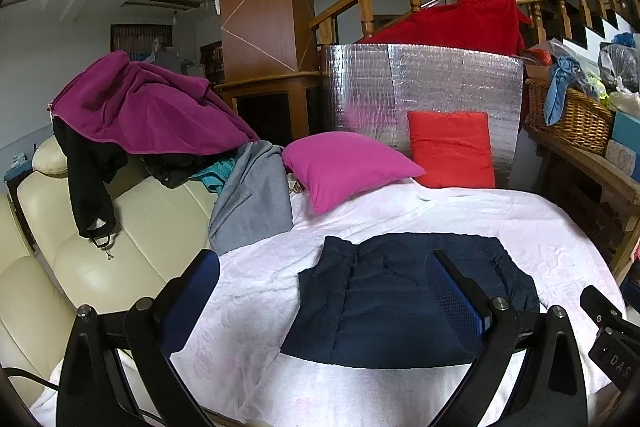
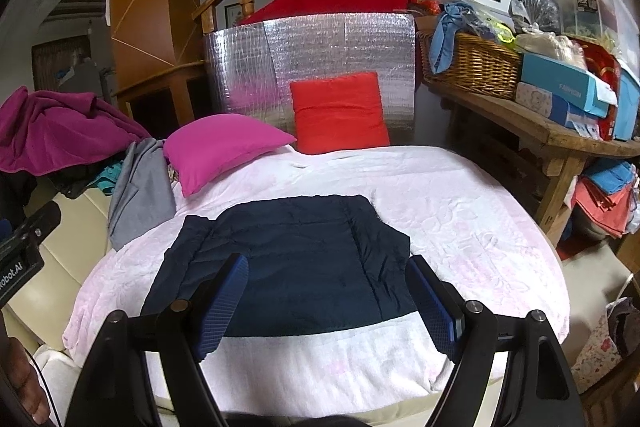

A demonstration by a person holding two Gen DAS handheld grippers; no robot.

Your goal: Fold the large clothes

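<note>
A dark navy quilted garment [image 1: 392, 299] lies folded flat into a rough rectangle on the white-pink blanket [image 1: 256, 299]. It also shows in the right wrist view [image 2: 304, 259], on the same blanket [image 2: 460, 219]. My left gripper [image 1: 324, 291] is open and empty, hovering above the garment's near left part. My right gripper [image 2: 328, 291] is open and empty, held above the garment's near edge. Each gripper's body shows at the edge of the other's view.
A magenta pillow [image 1: 344, 167] and a red pillow [image 1: 452, 151] lean at the far side before a silver foil panel [image 1: 420, 83]. A grey garment [image 1: 252, 203] and a purple garment [image 1: 148, 107] hang over the cream sofa [image 1: 120, 227]. A cluttered wooden bench with a wicker basket [image 2: 472, 67] stands at right.
</note>
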